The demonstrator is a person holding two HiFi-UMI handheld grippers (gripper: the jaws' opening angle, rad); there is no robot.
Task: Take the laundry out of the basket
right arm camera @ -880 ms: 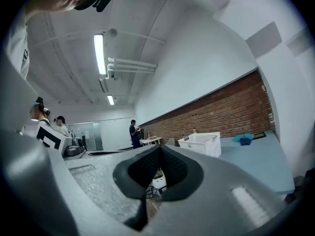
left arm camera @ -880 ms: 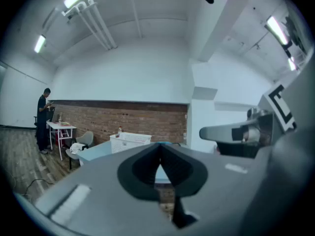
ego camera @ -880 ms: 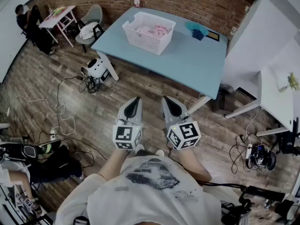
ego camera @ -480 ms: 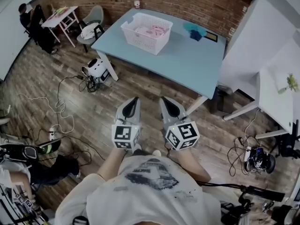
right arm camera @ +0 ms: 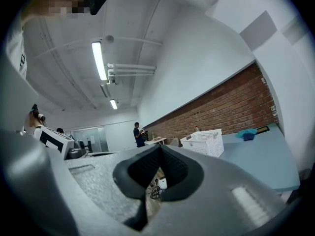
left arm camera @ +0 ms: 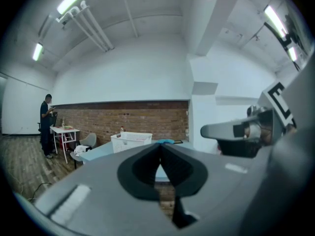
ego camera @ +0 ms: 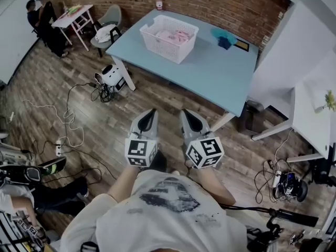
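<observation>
While the white laundry basket with pink laundry in it stands on the light blue table at upper centre, the left hand-held gripper and right hand-held gripper hang side by side at lower centre, well apart from it, over the wooden floor. Both have their jaws pressed together with nothing between them.

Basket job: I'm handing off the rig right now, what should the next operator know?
Left hand-held gripper: shut, empty. Right hand-held gripper: shut, empty. Both are over the floor, well short of the table.
Basket stands on the table, pink laundry inside.
Done: nothing. Left: walk up, take the laundry out.
</observation>
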